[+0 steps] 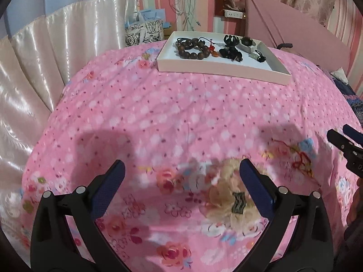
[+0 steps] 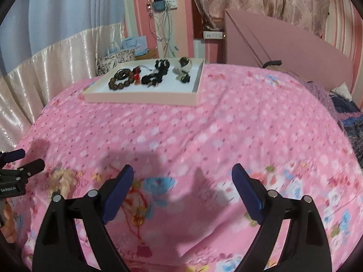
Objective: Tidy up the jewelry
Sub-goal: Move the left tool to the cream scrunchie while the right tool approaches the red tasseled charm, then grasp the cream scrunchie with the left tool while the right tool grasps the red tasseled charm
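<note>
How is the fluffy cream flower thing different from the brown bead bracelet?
The cream flower hair clip lies on the pink bedspread, near the left gripper; the brown bead bracelet sits far off in the white tray. The clip looks soft and pale; the bracelet is a ring of dark round beads. Neither is held.

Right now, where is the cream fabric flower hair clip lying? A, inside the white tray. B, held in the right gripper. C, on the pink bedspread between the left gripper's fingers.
C: the cream fabric flower hair clip lies on the pink bedspread between the open fingers of the left gripper, well short of the white tray.
</note>
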Demonstrator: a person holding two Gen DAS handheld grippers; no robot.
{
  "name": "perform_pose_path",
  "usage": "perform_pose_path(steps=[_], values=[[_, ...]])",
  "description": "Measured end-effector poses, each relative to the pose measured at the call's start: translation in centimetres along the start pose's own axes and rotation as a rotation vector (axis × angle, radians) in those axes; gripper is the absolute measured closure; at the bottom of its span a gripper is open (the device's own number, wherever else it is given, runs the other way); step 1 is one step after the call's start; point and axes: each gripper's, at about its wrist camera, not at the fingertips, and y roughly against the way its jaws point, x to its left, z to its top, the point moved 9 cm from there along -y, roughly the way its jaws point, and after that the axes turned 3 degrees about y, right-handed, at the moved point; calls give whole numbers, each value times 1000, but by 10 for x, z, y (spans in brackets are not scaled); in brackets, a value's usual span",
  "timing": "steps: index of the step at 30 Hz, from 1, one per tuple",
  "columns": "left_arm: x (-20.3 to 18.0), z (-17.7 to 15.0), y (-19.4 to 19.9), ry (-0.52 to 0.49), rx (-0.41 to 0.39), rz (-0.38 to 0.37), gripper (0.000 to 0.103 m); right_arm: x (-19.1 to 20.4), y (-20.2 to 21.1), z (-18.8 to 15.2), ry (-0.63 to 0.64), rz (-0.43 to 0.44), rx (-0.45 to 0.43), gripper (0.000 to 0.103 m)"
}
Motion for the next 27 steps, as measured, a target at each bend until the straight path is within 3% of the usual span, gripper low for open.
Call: perform_pose_path(steps=[22, 24, 27], values=[[-2, -29, -12, -15, 10, -48, 4, 27, -12, -25, 128, -40, 24, 17], [-3, -29, -14, -15, 19, -61, 6, 28, -14, -25, 141, -44, 32, 28], [-7, -31, -20, -8, 51, -88, 12, 30, -19, -31, 140, -28, 60, 31]])
